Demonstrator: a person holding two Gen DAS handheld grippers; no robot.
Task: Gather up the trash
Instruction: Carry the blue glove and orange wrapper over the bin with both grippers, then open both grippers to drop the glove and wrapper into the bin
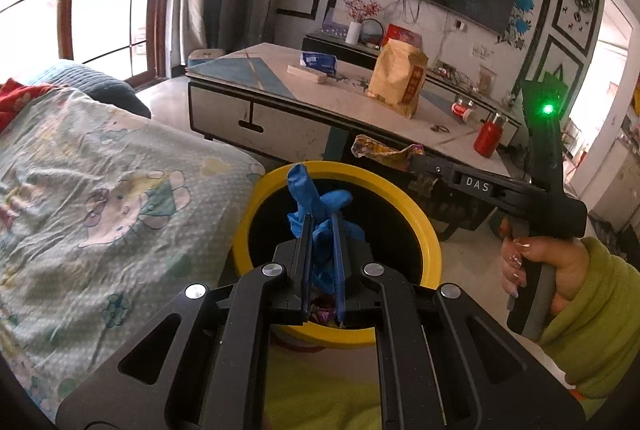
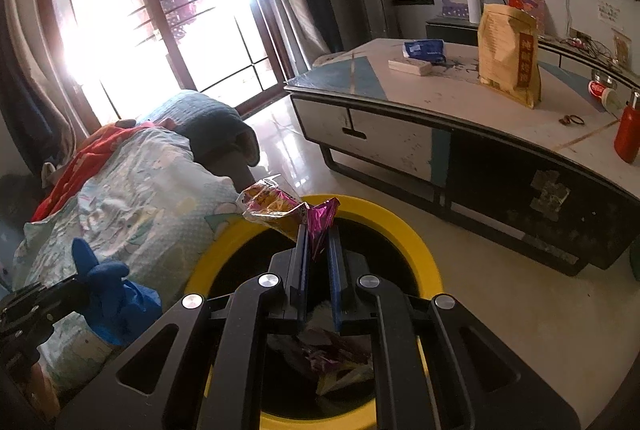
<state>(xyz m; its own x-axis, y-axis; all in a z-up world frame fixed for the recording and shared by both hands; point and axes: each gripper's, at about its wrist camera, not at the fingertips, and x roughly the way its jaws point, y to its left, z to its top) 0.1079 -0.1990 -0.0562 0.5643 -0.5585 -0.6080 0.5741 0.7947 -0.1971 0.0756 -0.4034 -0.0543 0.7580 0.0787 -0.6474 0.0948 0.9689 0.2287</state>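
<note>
A yellow-rimmed bin (image 1: pixel 400 208) (image 2: pixel 404 230) with a dark inside stands on the floor below both grippers; some wrappers lie in its bottom. My left gripper (image 1: pixel 322 220) is shut on a crumpled blue glove (image 1: pixel 316 196) and hangs over the bin's opening. In the right wrist view that glove (image 2: pixel 108 290) shows at the lower left. My right gripper (image 2: pixel 319 230) is shut on a shiny purple and yellow snack wrapper (image 2: pixel 280 208), held over the bin's far rim. The left wrist view shows the wrapper (image 1: pixel 384 150) sticking out from the right gripper, which a hand in a green sleeve (image 1: pixel 560 270) grips.
A sofa with a printed blanket (image 1: pixel 100 182) presses against the bin's left side. Beyond the bin stands a low coffee table (image 1: pixel 332 110) with a paper bag (image 1: pixel 398 78), a tissue pack, a red bottle (image 1: pixel 488 138) and small items. A window door lies behind.
</note>
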